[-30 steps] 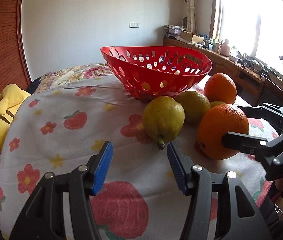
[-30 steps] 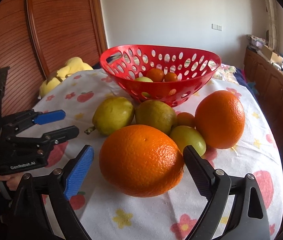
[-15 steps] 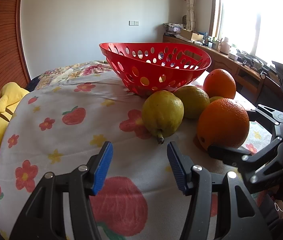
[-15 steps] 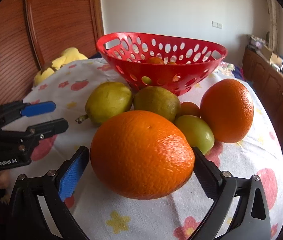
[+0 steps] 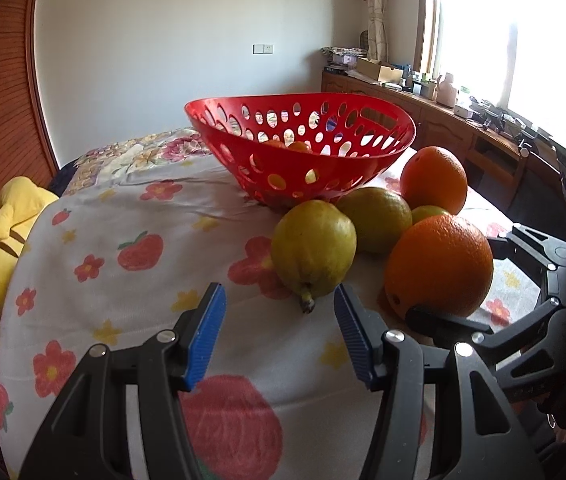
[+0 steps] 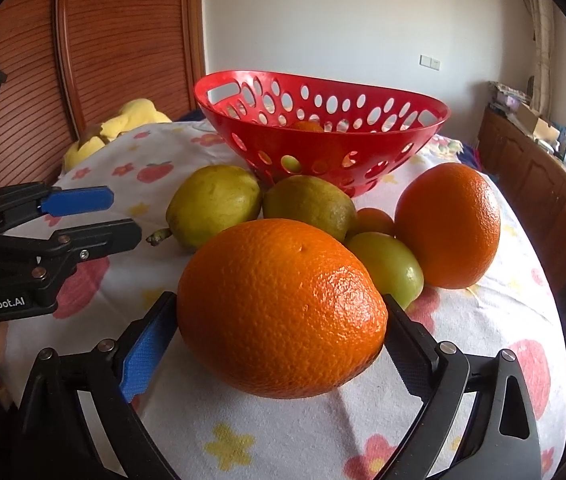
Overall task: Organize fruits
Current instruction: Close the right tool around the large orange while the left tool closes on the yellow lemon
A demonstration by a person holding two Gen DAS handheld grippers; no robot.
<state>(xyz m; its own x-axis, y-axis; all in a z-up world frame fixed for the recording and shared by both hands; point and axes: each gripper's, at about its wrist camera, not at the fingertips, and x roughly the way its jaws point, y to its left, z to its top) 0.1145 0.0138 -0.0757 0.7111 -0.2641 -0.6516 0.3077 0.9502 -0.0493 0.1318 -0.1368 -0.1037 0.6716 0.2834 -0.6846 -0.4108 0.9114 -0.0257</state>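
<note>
A large orange (image 6: 283,308) rests on the flowered tablecloth (image 6: 315,432). My right gripper (image 6: 281,304) has it between its jaws, which are closing, and both pads touch its sides. In the left wrist view the same orange (image 5: 439,264) sits inside the black fingers of the right gripper (image 5: 483,280). My left gripper (image 5: 279,320) stands open and empty just short of the stem of a yellow-green pear (image 5: 313,248). The red perforated basket (image 5: 299,168) behind the fruit holds a few small fruits (image 6: 307,126). A second orange (image 6: 449,224), a second pear (image 6: 309,208) and a small green fruit (image 6: 387,268) lie in front of it.
A yellow plush toy (image 5: 7,232) lies at the table's far left edge, against a wooden panel. A wooden cabinet (image 5: 443,120) with clutter runs under the window on the right. A tiny orange fruit (image 6: 375,222) sits among the loose fruit. The left gripper (image 6: 123,218) hovers left of the pear.
My right gripper has moved forward, so the large orange that lay ahead of its fingertips now sits between the pads. The left gripper has kept its place and opening.
</note>
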